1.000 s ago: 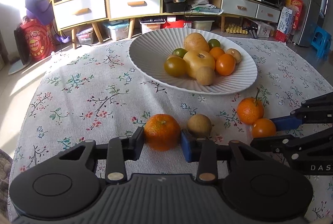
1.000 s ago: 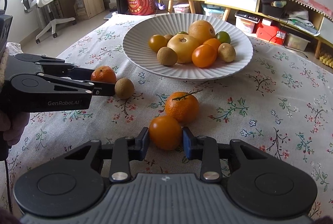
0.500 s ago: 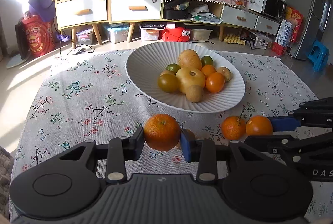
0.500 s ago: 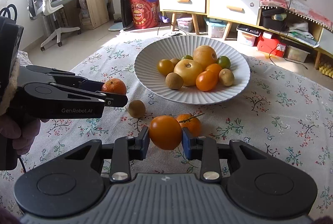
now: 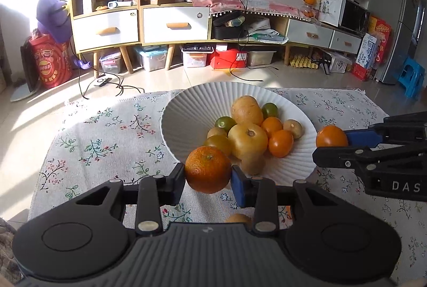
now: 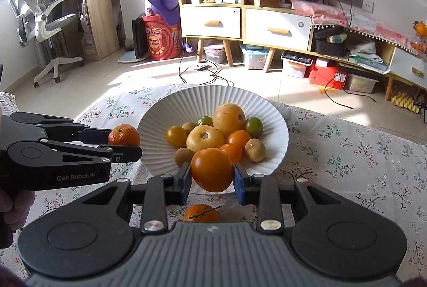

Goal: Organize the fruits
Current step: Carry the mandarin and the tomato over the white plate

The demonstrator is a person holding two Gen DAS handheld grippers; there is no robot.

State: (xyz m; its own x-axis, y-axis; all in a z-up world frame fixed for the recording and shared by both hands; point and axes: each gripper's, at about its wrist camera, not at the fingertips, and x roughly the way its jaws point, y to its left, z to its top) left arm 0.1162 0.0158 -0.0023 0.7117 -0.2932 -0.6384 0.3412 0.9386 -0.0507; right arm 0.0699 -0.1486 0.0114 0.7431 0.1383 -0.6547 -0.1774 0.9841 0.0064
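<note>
Just short of the white ribbed bowl (image 5: 186, 127), the left gripper (image 5: 208, 177), marked "GenRobot.AI", is clamped level on a dimpled tangerine (image 5: 208, 169) held off the cloth. Beside the bowl's right rim, the right gripper (image 6: 212, 176), lettered "DAS", pinches a smooth orange fruit (image 6: 211, 169). A stemmed tangerine (image 6: 200, 212) lies on the floral tablecloth (image 6: 360, 159) below it.
</note>
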